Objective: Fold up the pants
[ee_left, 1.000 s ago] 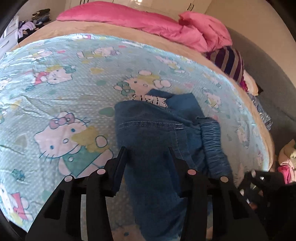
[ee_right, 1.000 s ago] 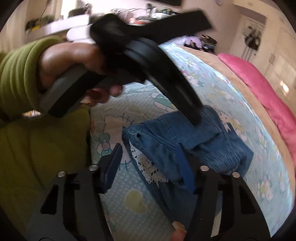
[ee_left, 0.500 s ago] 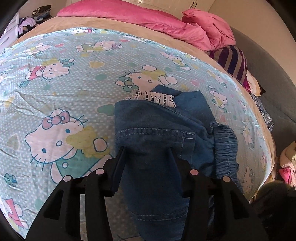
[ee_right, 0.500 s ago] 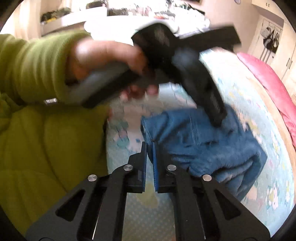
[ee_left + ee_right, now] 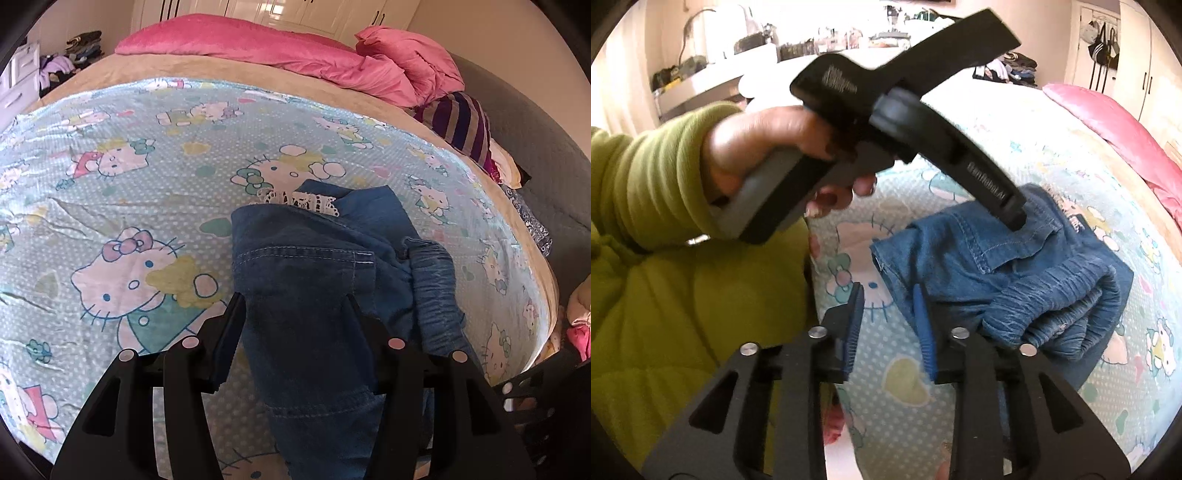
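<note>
Small blue denim pants (image 5: 314,288) with a white lace hem lie bunched on the Hello Kitty sheet (image 5: 129,177); they also show in the right wrist view (image 5: 1015,273). My left gripper (image 5: 295,306) is open, its fingers straddling the denim just above it. The left gripper's body also shows in the right wrist view (image 5: 945,147), held by a hand in a green sleeve. My right gripper (image 5: 890,306) is open and empty, low over the sheet beside the pants' near edge.
A pink duvet (image 5: 295,51) and a striped pillow (image 5: 461,125) lie at the head of the bed. The bed's right edge (image 5: 546,280) drops to a grey frame. A cluttered white shelf (image 5: 713,74) stands behind. My green-clad body (image 5: 683,314) is at left.
My right gripper was open, shut half a second ago, and is open again beside the pants' edge. The left gripper stayed open over the denim and the view pulled back slightly.
</note>
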